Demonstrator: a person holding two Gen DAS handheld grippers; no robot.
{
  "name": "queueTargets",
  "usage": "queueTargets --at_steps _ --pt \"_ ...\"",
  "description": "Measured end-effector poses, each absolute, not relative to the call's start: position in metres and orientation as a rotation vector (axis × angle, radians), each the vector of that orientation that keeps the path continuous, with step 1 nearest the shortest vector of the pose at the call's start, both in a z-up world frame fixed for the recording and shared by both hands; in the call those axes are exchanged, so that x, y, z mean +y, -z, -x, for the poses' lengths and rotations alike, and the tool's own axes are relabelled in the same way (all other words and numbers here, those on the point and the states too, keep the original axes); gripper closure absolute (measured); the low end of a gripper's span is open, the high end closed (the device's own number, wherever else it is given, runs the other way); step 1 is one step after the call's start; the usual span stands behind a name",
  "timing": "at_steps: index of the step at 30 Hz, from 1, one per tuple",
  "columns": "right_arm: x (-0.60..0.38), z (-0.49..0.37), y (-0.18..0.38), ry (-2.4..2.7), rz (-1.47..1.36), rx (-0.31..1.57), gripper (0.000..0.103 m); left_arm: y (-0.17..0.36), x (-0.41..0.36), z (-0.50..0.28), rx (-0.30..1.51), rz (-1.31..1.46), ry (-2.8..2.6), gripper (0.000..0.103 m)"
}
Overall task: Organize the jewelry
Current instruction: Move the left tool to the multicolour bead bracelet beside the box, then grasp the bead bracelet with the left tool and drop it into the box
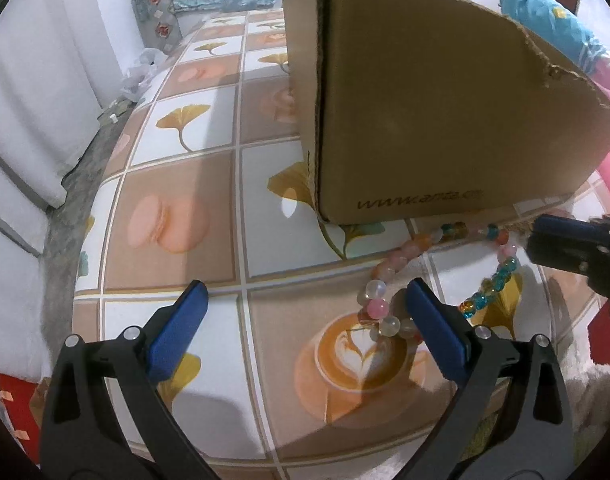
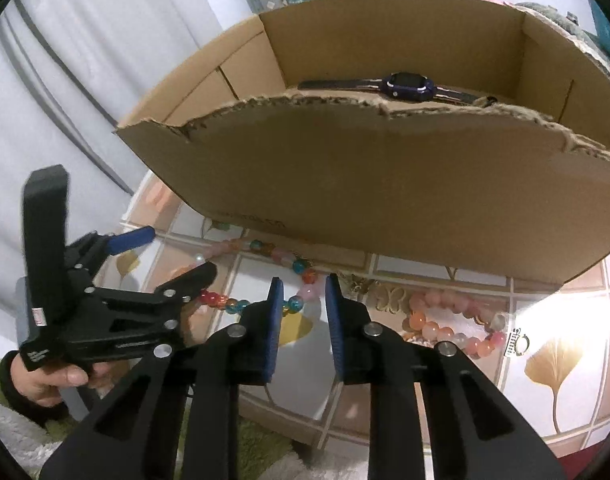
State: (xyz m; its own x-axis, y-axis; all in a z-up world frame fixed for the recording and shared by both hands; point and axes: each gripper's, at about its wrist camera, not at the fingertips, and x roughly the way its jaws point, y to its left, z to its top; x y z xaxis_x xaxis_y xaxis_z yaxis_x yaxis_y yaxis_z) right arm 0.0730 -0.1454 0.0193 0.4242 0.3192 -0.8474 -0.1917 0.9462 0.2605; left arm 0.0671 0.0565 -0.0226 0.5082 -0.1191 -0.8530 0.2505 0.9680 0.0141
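**Necklace strand sits just ahead of the right gripper**

Beads of a long necklace [image 2: 265, 304] loop across the table [image 2: 565, 380] at the foot of the cardboard box [image 2: 385, 184], close to the table's near edge. One stretch runs crosswise, left to right, directly past the tips of the right gripper [image 2: 303, 300]. Its jaws are narrowed to a slim gap with nothing pinched between them yet; the strand lies just beyond the pads, so a short push forward and down should bring it in, across the jaws rather than along them.

The left gripper [image 1: 305, 300] hangs spread wide over the loop's other end, its right finger [image 1: 433, 320] just beside the pink beads, holding nothing. A bracelet [image 2: 457, 324] lies further right by the box, and a watch [image 2: 409, 86] already rests inside. The right gripper looks nearer to a grip.
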Motion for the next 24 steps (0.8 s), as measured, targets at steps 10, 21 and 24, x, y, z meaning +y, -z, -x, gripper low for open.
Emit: queueTargets --at_steps 10,21,24 --pt "-0.126 -0.083 -0.005 -0.305 -0.062 1.119 0.082 0.008 0.055 -0.052 0.945 -0.065 0.409 0.053" --pt "-0.105 -0.090 0.004 -0.301 -0.016 1.131 0.086 0.015 0.039 -0.055 0.963 -0.154 0.429 0.084" --pt "-0.097 -0.091 0.009 -0.297 0.001 1.127 0.089 0.015 0.036 -0.056 0.955 -0.176 0.415 0.089"
